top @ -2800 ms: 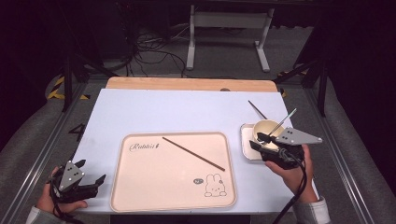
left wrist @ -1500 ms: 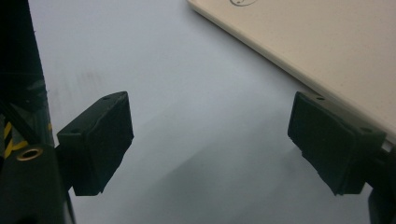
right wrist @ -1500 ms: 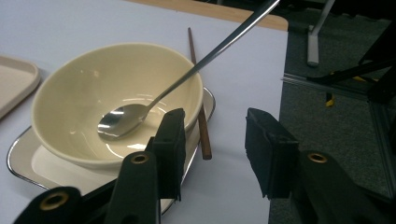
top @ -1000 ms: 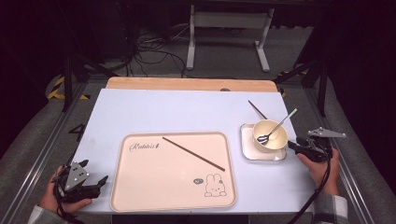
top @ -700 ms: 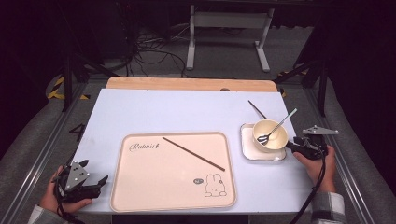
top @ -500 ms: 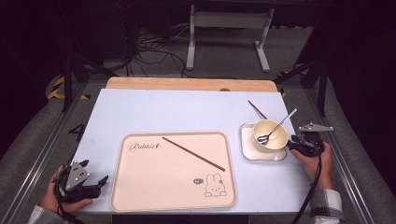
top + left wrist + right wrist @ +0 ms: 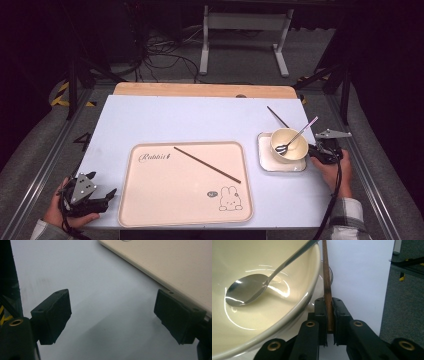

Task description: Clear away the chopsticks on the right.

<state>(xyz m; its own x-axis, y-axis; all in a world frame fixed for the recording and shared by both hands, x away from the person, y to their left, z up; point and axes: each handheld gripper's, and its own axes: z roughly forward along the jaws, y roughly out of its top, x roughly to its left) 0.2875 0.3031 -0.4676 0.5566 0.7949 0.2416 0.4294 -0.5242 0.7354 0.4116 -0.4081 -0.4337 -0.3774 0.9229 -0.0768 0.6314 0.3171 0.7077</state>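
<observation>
Two brown chopsticks are in play. One chopstick is clamped between the jaws of the right gripper, which have just been closing onto its near end; it lies on the table beside the right side of the bowl, its far end running past the bowl (the bowl stands on a small square plate and holds a metal spoon). The second chopstick already lies diagonally on the beige tray, so by judgement one placement is done and one remains: lift, carry left, set down. The left gripper, at the near left corner beside the tray, stands wide open and empty. The tray reads "Rabbit" and carries a rabbit drawing.
</observation>
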